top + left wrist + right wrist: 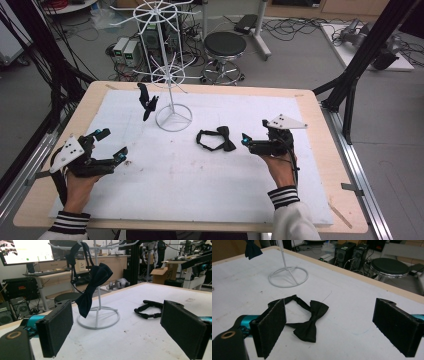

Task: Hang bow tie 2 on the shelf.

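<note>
— Jaws on both sides stand released, nothing between them. My right gripper point(246, 142) hangs just right of the bow tie point(217, 139), which lies flat on the tabletop point(210, 200) in front of the stand point(167, 65), a little to its right. My left gripper point(111, 145) sits well off to the stand's left.

— So what worries you?

— The tie's strap lies in a loop behind the bow. If I come down on the bow alone, I judge the strap could trail and catch on the stand's base ring as I lift toward the arms.

— And if you take the strap instead?

— Then the bow dangles and swings, and hooking a thin wire arm with a swinging load is easy to miss. The tie could drop back down.

— Anything about the stand itself?

— It looks light, wire on a ring. A second tie point(147, 102) already hangs on the stand's left side. A nudge from my right gripper might rock the stand and shake that one off, or tip the whole thing.

— The left gripper?

— Free to steady the base, though from where it is, reaching in risks brushing the hanging tie.
</note>
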`<state>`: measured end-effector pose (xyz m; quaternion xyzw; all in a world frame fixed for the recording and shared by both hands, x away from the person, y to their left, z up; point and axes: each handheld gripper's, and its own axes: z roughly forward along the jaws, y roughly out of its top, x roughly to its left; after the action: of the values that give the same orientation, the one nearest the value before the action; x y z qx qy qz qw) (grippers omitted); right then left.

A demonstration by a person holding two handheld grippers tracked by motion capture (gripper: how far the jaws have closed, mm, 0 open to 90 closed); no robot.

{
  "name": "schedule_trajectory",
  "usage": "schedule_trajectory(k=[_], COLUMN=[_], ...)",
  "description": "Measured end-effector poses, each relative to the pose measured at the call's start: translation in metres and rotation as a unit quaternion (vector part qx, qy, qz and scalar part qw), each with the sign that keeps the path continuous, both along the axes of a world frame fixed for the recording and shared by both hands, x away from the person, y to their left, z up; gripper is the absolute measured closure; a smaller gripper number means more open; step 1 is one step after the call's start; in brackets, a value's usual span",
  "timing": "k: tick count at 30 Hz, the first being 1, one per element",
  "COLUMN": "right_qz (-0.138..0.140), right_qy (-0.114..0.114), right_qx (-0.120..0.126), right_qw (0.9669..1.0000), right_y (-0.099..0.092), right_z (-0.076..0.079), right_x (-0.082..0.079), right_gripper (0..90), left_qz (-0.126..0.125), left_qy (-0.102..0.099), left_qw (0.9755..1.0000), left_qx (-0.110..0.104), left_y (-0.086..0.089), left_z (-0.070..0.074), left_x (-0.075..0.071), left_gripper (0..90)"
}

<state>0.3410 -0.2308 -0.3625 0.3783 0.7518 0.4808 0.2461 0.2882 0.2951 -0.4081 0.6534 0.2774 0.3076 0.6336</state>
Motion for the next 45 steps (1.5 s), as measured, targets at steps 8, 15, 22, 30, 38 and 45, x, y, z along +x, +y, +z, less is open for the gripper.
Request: schedule_trajectory(k=[8,15,22,30,38,45], right_qz=[0.011,0.035,0.039,0.041,0.046,0.049], right_qy=[0.021,0.059,0.099,0.133,0.166,0.183], right_qx=[-0.022,-0.043,-0.083,-0.108,-0.129,-0.147], right_qw=[0.9995,0.9967,0.9909,0.9844,0.9766,0.9709], right_y=[0.011,0.022,0.037,0.053,0.063,0.072], right_z=[0.008,0.011,0.007,0.005,-0.003,-0.008], right_x=[0.016,0.032,0.048,0.064,0.079,0.088], right_gripper=[10.9,10.9,10.9,11.0,11.2,15.1], left_qz=[0.002,0.002,0.002,0.003,0.001,0.001], left_qy=[0.001,0.001,0.001,-0.001,0.000,0.002], left_qw=[1.0000,0.9999,0.9999,0.9999,0.9999,0.9999], left_qx=[0.009,0.010,0.010,0.009,0.013,0.012], left_y=[-0.004,-0.004,-0.005,-0.004,-0.005,-0.004], left_z=[-0.004,-0.004,-0.005,-0.004,-0.005,-0.007], left_x=[0.000,0.000,0.000,0.000,0.000,0.000], left_gripper=[11.7,11.7,11.7,11.7,11.7,11.7])
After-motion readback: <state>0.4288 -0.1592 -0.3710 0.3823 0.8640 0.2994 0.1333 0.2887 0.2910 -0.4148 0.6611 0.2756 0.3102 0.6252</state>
